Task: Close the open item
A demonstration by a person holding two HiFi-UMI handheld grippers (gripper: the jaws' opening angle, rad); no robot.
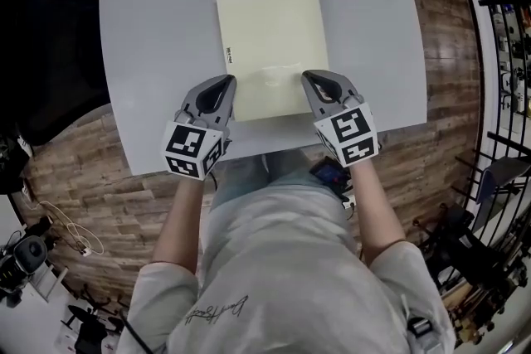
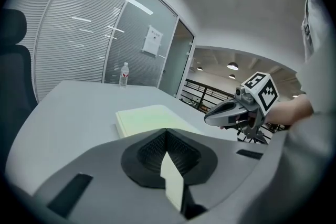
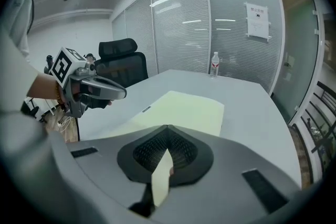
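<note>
Folder (image 1: 270, 46): flat, shut, on counter (image 1: 149, 29).
Left hand-held gripper (image 1: 224, 84), right hand-held gripper (image 1: 310, 80): at folder's near corners, jaws together, empty.
Risk: a nudge could slide the folder.

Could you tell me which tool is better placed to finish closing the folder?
Probably right. The left tool and right tool each pinch a pale sheet, but right sits opposite the folder's labelled edge, likely its spine.

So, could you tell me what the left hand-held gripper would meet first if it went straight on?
The pale yellow folder: the left hand-held gripper seems to pinch its near edge, and the rest lies straight ahead on the table.
</note>
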